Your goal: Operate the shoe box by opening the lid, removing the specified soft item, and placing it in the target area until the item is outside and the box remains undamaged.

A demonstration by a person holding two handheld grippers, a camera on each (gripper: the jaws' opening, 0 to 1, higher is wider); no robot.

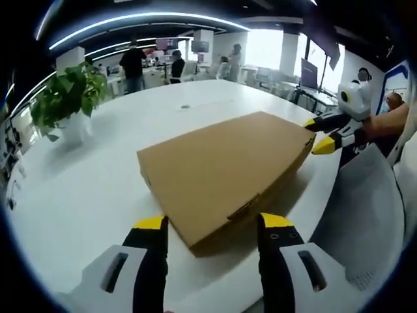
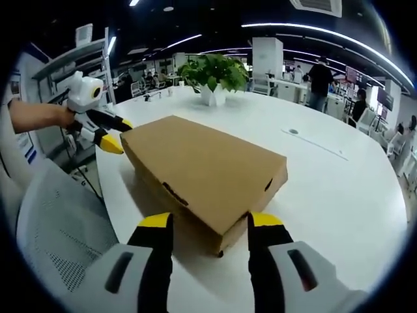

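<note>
Closed flat brown cardboard shoe box (image 1: 225,171) lying lid-up on a round white table (image 1: 78,189), close to the table's near edge, its long axis running from one gripper to the other so that one short end faces each camera. In the left gripper view, the left gripper (image 1: 212,225) stands open, its black jaws with yellow tips spread to either side of the box's near corner without visibly touching it; at the box's far right end the right gripper (image 1: 320,135) comes in with a person's hand (image 1: 384,120) behind it, its yellow tips just beside the far corner, whether touching cannot be told. In the right gripper view, the right gripper (image 2: 206,225) is likewise open, jaws straddling the near corner of the box (image 2: 202,173), and the left gripper (image 2: 112,134) shows at the far left end, held by a bare forearm (image 2: 36,115). The lid is shut, with small slots visible along the side walls. A potted green leafy plant in a white pot (image 1: 68,98) stands on the table well apart from the box, at far left in the left gripper view and beyond the box in the right gripper view (image 2: 215,75). A grey mesh office chair (image 1: 368,208) stands at the table's edge beside the box. People (image 1: 133,65) stand in the far office background.
</note>
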